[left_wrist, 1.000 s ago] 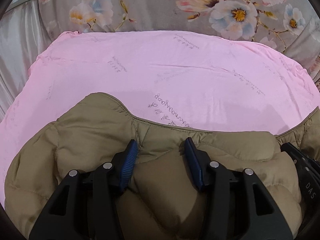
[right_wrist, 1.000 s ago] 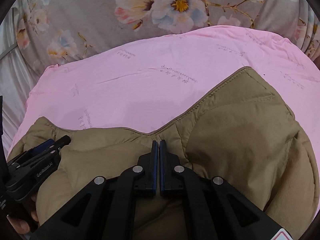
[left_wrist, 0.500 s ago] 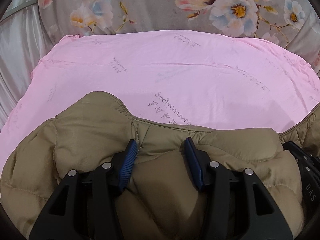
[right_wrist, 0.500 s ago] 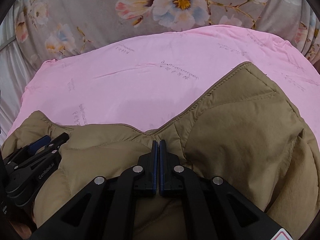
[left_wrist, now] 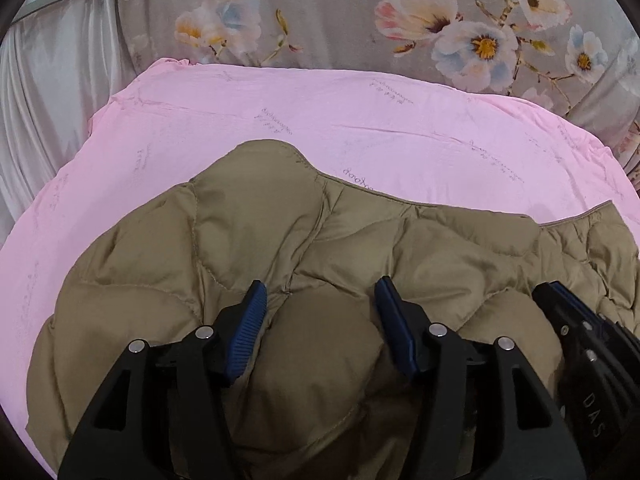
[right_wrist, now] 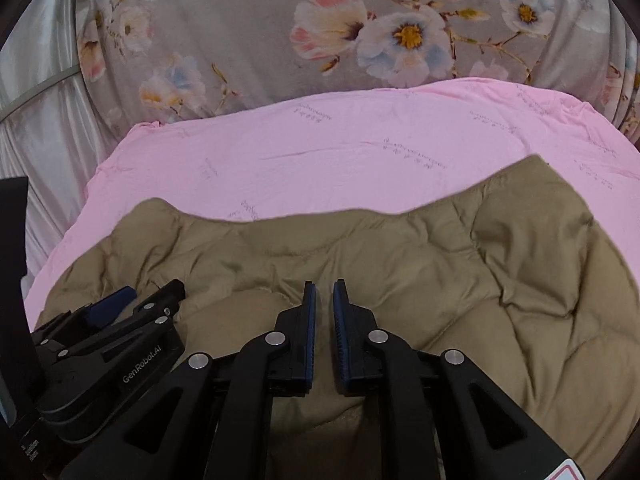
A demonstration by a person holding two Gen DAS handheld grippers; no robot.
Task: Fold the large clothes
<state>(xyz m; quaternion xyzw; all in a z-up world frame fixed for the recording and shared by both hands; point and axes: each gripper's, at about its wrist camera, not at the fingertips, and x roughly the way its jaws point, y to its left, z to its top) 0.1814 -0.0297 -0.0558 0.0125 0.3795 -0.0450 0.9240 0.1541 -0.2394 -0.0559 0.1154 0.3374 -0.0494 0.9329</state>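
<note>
A khaki quilted puffer jacket (left_wrist: pixel 304 240) lies folded on a pink sheet (left_wrist: pixel 360 128); it also shows in the right wrist view (right_wrist: pixel 460 264). My left gripper (left_wrist: pixel 320 292) is open, with a puffy fold of the jacket bulging between its blue pads. My right gripper (right_wrist: pixel 324 292) is open by a narrow gap just above the jacket, holding nothing. The left gripper shows at lower left in the right wrist view (right_wrist: pixel 132 300), and the right gripper's body shows at the right edge of the left wrist view (left_wrist: pixel 580 340).
The pink sheet (right_wrist: pixel 360 160) covers a bed. Behind it is grey floral bedding (right_wrist: pixel 360 32). Pale silky fabric (left_wrist: pixel 48 100) hangs at the left. A dark flat object (right_wrist: pixel 14 280) stands at the left edge of the right wrist view.
My right gripper has opened slightly and let go of the jacket edge. The jacket has settled flatter on the sheet. Both grippers have pulled back a little.
</note>
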